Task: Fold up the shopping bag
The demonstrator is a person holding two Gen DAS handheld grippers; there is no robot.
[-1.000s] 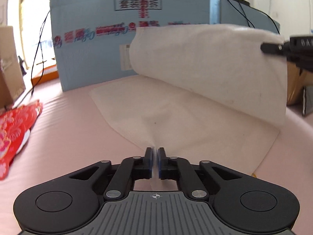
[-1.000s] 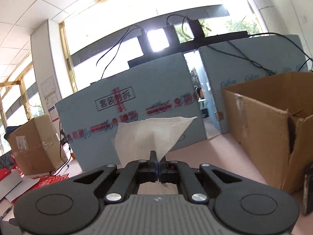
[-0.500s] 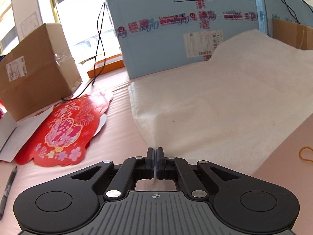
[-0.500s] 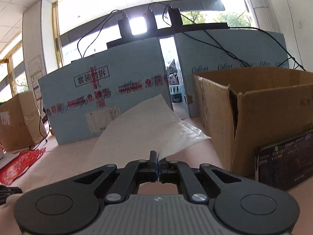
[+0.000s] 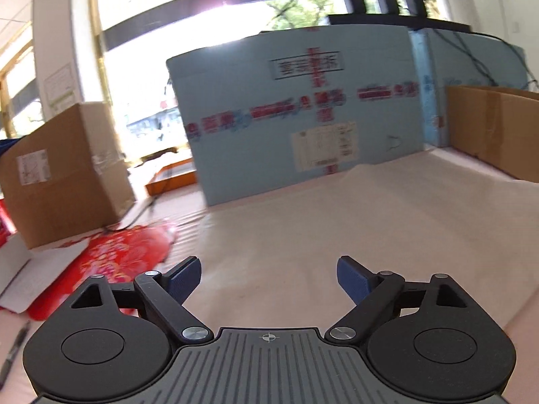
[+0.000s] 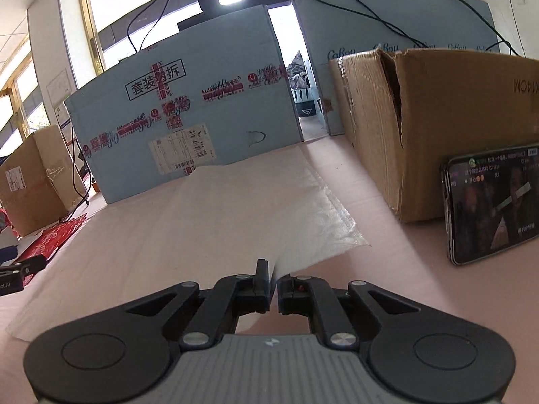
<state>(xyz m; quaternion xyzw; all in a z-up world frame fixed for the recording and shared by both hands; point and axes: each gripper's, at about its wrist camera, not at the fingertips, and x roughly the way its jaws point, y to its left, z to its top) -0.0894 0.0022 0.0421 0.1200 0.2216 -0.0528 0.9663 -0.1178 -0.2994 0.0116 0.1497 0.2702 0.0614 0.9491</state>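
Right wrist view shows the right gripper [image 6: 273,281] opening, a bag [image 6: 215,215] edge between its barely parted fingers; the bag lies flat on the bench [image 6: 397,269]. A fold looks just laid; next comes regrasping. Left wrist view alone shows the left gripper [image 5: 269,277] spreading, empty.

- The bench [image 6: 387,202] has a pale pink top.
- A white bag [image 6: 209,222] lies flat at its centre.
- At 12 o'clock stands a big blue box [image 6: 188,118].
- At 2 o'clock sits an open brown box [image 6: 438,118], with a phone [image 6: 492,205] propped against it.
- At 9 o'clock are a red printed sheet [image 5: 124,252] and a taped brown box [image 5: 64,171].
- At 7 o'clock lies a pen [image 5: 15,350].
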